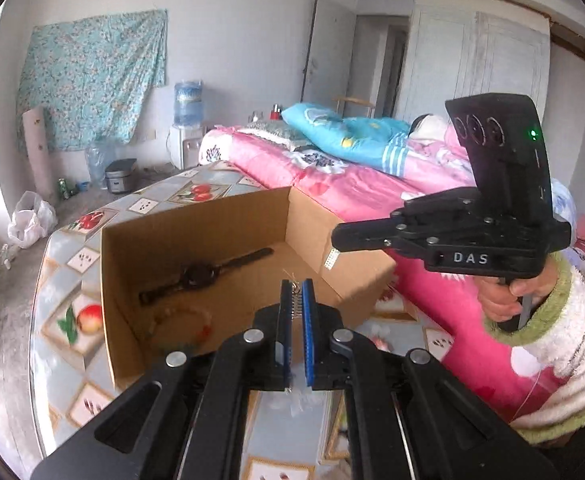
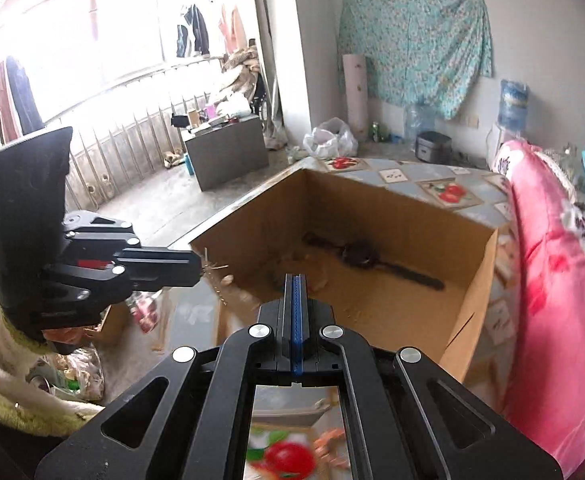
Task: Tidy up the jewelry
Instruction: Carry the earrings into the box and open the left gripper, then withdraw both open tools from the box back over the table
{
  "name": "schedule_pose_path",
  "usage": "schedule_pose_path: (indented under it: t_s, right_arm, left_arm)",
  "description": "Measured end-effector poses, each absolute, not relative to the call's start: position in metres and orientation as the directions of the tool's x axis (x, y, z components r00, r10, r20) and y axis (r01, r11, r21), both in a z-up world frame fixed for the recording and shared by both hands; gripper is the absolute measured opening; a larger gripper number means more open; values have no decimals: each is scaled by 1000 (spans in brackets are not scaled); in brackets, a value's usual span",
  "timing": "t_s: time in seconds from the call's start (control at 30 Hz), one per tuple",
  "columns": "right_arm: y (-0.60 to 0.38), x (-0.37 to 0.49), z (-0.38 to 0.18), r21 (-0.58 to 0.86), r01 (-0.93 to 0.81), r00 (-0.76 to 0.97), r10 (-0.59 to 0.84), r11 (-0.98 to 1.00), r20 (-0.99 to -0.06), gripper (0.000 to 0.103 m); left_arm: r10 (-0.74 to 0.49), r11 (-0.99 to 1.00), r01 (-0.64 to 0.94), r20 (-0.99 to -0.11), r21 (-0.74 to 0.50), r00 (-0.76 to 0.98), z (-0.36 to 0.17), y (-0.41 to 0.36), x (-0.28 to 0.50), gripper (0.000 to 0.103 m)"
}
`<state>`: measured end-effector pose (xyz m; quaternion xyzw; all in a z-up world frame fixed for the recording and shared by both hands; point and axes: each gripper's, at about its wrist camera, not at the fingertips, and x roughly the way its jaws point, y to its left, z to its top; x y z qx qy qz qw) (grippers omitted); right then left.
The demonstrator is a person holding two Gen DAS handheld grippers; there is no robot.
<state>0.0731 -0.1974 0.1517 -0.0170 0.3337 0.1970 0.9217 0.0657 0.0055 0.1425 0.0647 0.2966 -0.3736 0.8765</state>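
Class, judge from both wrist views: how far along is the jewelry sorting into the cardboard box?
Done: a dark wristwatch and a beaded bracelet already lie inside the cardboard box. In hand: the left gripper is clamped on a small metallic piece, held at the box's near edge and not yet dropped in. The right gripper is shut and empty. Any further jewelry waiting outside the box cannot be seen.

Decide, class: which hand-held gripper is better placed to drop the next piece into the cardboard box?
Left. The left hand-held gripper already pinches a thin chain above the cardboard box; the right hand-held gripper is shut and empty.
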Motion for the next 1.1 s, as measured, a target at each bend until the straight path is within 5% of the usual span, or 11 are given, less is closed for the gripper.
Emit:
schedule_pose_path:
  t_s: [0.27, 0.47, 0.63, 0.77, 1.1]
  right_arm:
    - [-227, 164, 117, 129, -262, 563, 260, 956, -784, 0]
    - [-243, 182, 108, 124, -238, 543, 238, 963, -805, 0]
    - [-256, 185, 104, 140, -229, 554, 247, 963, -795, 13]
    - [-266, 181, 106, 165, -215, 584, 262, 963, -768, 21]
    - [-266, 147, 121, 241, -181, 681, 298, 954, -669, 55]
  left_arm:
    - [-493, 737, 662, -781, -139, 384, 113, -53, 177, 4]
    - [-412, 750, 647, -863, -140, 291, 83, -81, 225, 5]
    - [-362, 762, 629, -908, -156, 212, 70, -101, 246, 6]
    - [-356, 772, 616, -909, -156, 216, 69, -107, 247, 40]
    - [-391, 789, 608, -835, -88, 388, 112, -86, 216, 67]
